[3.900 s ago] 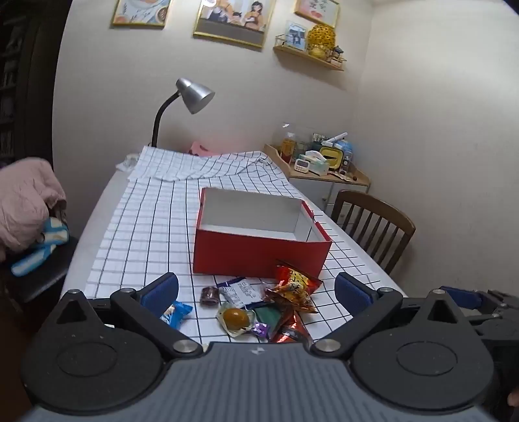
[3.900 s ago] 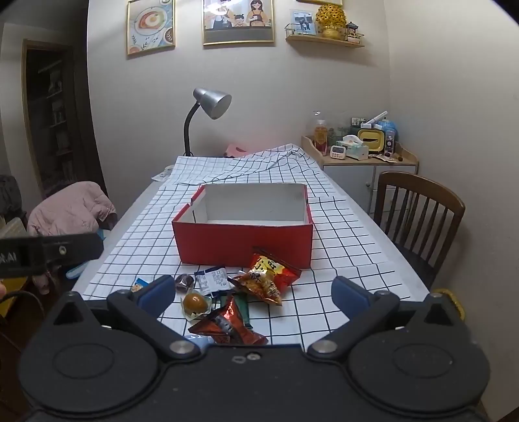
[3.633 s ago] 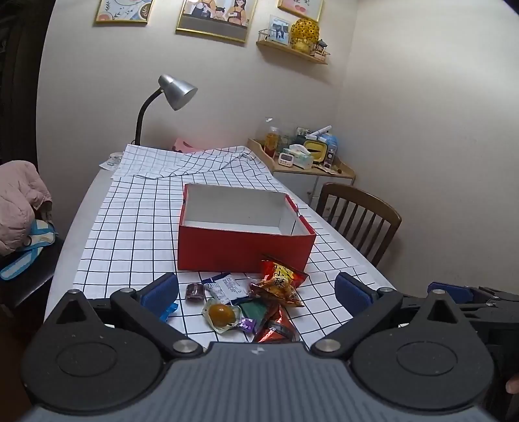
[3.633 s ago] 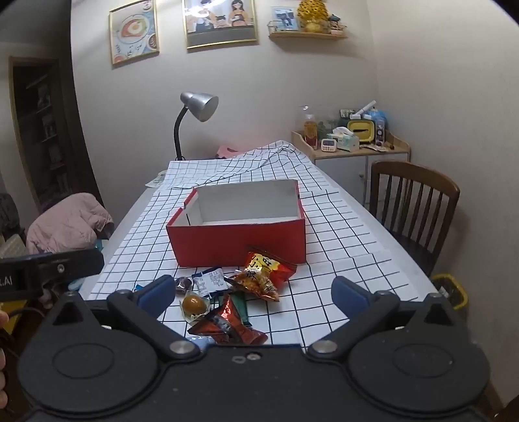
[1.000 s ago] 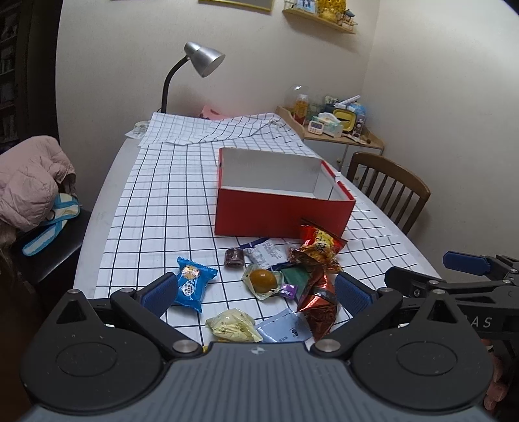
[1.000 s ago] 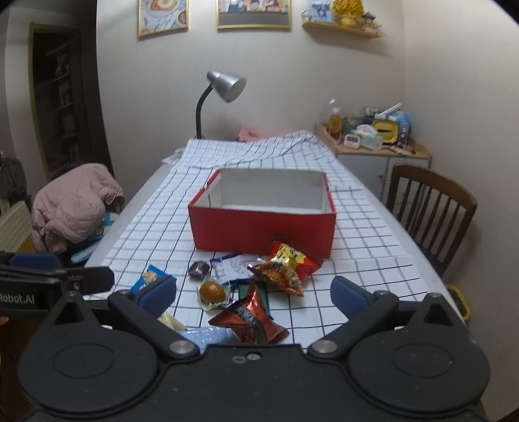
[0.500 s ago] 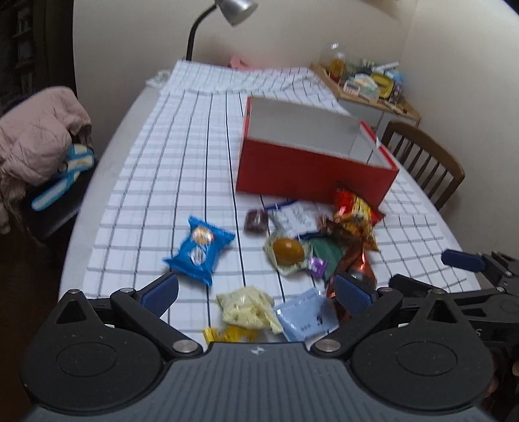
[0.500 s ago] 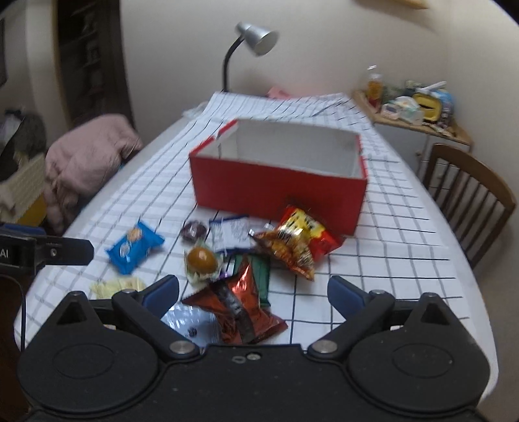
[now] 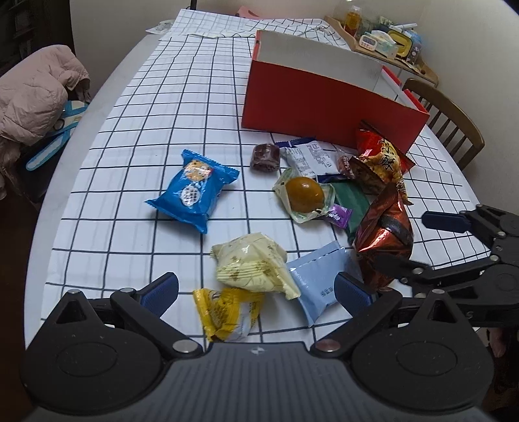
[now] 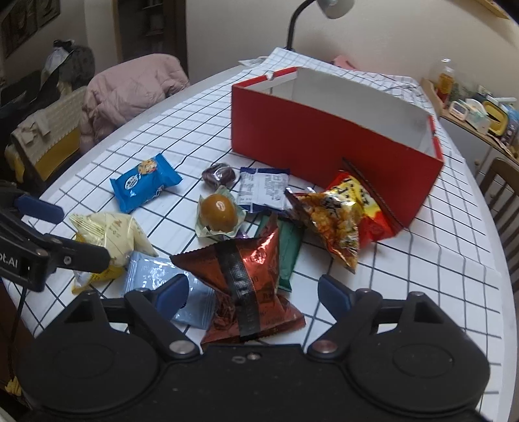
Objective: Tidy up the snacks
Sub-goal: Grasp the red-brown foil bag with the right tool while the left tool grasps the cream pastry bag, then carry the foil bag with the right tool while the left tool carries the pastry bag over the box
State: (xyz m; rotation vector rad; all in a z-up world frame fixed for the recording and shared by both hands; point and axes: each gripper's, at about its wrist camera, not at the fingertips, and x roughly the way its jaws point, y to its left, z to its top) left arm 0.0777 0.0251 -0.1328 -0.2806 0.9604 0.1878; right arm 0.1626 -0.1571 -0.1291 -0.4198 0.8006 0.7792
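Snacks lay loose on the table (image 9: 97, 181) between its near edge and the red box (image 9: 324, 107), none inside the box that either view showed. Dark red foil bag (image 10: 246, 285) sat nearest the near edge, long axis running from that edge toward the box, black stripe along it. Yellow-red chip bag (image 10: 343, 207) leaned against the box's front wall, long axis slanting toward the box's right corner. Blue cookie pack (image 9: 194, 191) lay apart toward the table's left edge, angled diagonally. Pale yellow pack (image 9: 253, 263), yellow wrapper (image 9: 223, 311) and light blue sachet (image 9: 321, 276) clustered at the near edge.

Right gripper (image 10: 253, 292) had its jaws spread either side of the foil bag, just been closing, pads not on it. Left gripper (image 9: 256, 289) spread wide over the pale yellow pack and yellow wrapper, gripping nothing.

Left wrist view showed the yellow wrapper in full; right wrist view hid most of it behind the left gripper's finger. Right wrist view showed the box's open left corner flap (image 10: 279, 76) and the lamp (image 10: 324, 9).
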